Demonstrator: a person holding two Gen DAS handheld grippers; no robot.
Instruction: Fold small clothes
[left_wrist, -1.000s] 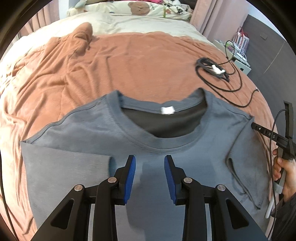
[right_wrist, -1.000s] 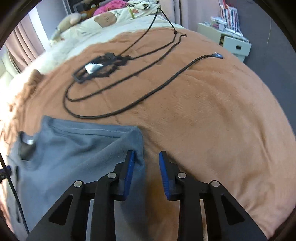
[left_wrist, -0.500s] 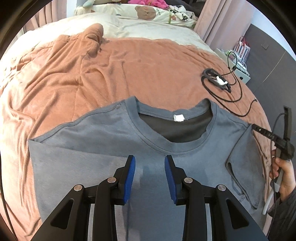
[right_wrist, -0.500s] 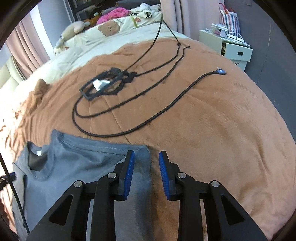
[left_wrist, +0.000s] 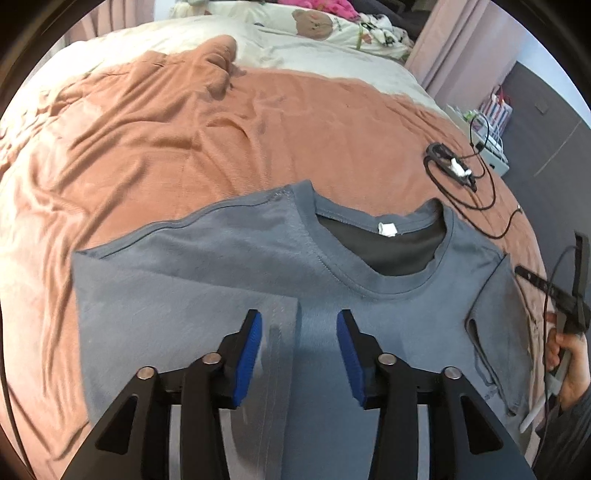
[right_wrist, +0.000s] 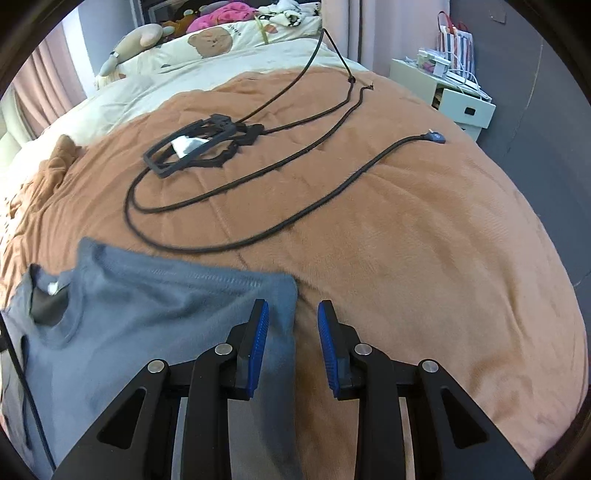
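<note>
A grey-blue T-shirt lies front up on the orange-brown blanket, collar away from me and white neck label showing. Its left sleeve is folded in over the chest. The sleeve's hem runs under the gap of my left gripper, whose jaws are opening with no cloth pinched. My right gripper hovers open over the T-shirt's right side edge. That edge runs between the blue pads untouched. A hand holds this gripper at the far right of the left wrist view.
A black frame with white paper in it lies on the blanket beyond the shirt, with long black cables looped around it. Pillows and soft toys lie at the bed's head. A white bedside cabinet stands right.
The left gripper's jaws have spread wider, and the shirt has slid rightward and farther off in its view, bringing the folded sleeve's hem under the gap. The right view has barely shifted.
</note>
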